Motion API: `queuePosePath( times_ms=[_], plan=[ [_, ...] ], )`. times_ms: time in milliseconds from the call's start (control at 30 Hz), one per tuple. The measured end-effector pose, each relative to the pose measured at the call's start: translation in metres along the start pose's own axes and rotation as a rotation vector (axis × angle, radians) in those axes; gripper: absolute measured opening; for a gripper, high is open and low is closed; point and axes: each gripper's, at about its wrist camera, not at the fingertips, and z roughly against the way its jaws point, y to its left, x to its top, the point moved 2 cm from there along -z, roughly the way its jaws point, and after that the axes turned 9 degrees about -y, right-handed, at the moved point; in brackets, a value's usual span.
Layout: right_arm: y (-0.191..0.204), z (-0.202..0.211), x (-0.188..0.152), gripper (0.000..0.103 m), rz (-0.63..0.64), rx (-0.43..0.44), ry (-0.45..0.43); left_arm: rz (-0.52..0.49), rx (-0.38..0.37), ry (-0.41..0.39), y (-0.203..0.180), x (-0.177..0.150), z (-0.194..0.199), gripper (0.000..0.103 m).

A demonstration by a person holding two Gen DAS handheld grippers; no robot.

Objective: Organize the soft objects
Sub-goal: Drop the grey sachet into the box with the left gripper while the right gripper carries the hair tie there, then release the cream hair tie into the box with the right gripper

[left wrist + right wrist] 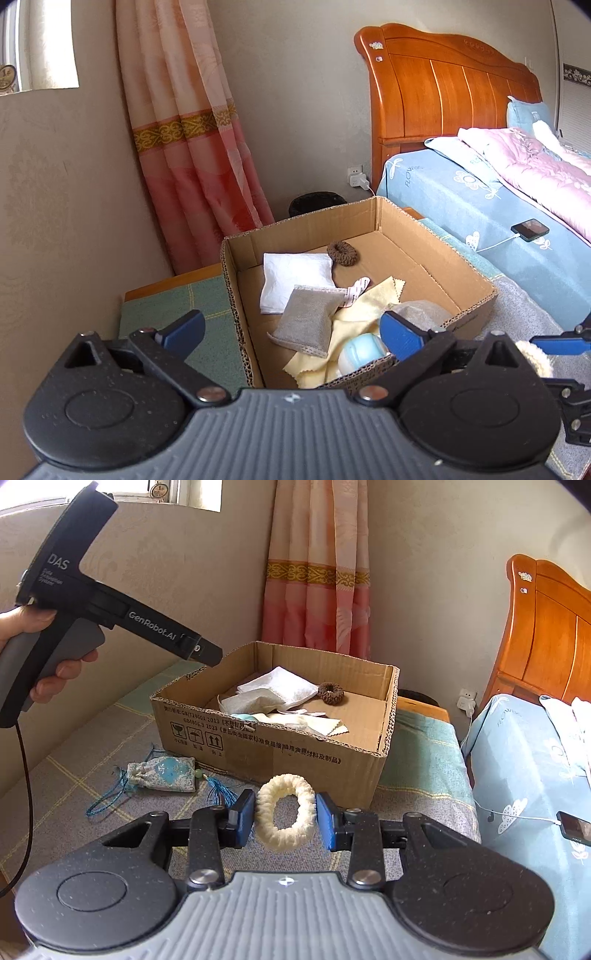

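Our right claw (284,819) grips a cream fuzzy ring-shaped scrunchie (284,814) just before the near wall of the open brown cardboard box (280,751). Our left claw (291,332) hangs spread wide and empty over the box's corner, above cloths inside. A blue embroidered pouch (162,774) lies beside the box.

- Left wrist view looks down, close, into the open brown cardboard box (369,266).
- Right wrist view faces the same box (280,738) from farther back, low.
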Motion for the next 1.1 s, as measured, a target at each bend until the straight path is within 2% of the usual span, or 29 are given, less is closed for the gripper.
queuePosePath(
  times_ms=[133, 233, 333, 433, 600, 800, 833, 867, 900, 967, 1000, 1100],
  plan=[
    [-0.001, -0.001, 0.013, 0.041, 0.01, 0.001, -0.017, 0.035, 0.067, -0.038, 0.002, -0.018, 0.036, 0.102],
    [-0.002, -0.007, 0.029, 0.041, 0.022, 0.004, -0.031, 0.099, 0.06, -0.053, 0.004, -0.037, 0.053, 0.102],
    [-0.004, -0.016, 0.046, 0.041, 0.046, 0.001, -0.044, 0.119, 0.077, -0.051, 0.003, -0.054, 0.062, 0.102],
    [-0.007, -0.031, 0.071, 0.041, 0.08, -0.01, -0.059, 0.106, 0.092, -0.044, 0.001, -0.065, 0.071, 0.102],
    [-0.01, -0.066, 0.104, 0.041, 0.127, -0.038, -0.061, 0.106, 0.076, -0.011, -0.002, -0.077, 0.078, 0.102],
    [-0.021, -0.118, 0.127, 0.043, 0.137, -0.084, -0.014, 0.104, 0.087, 0.017, -0.003, -0.088, 0.082, 0.102],
    [-0.024, -0.124, 0.129, 0.045, 0.127, -0.085, -0.001, 0.106, 0.088, 0.017, -0.002, -0.089, 0.082, 0.102],
    [-0.026, -0.13, 0.129, 0.053, 0.117, -0.09, 0.004, 0.108, 0.089, 0.015, -0.001, -0.089, 0.082, 0.102],
    [-0.028, -0.134, 0.129, 0.069, 0.109, -0.102, 0.007, 0.111, 0.087, 0.014, -0.001, -0.089, 0.083, 0.102],
    [-0.031, -0.139, 0.127, 0.086, 0.092, -0.126, 0.018, 0.115, 0.081, 0.013, 0.0, -0.09, 0.083, 0.102],
    [-0.031, -0.139, 0.125, 0.09, 0.085, -0.132, 0.014, 0.115, 0.08, 0.014, 0.001, -0.091, 0.083, 0.102],
    [-0.03, -0.131, 0.118, 0.091, 0.075, -0.133, 0.016, 0.112, 0.079, 0.02, 0.001, -0.092, 0.081, 0.102]
  ],
)
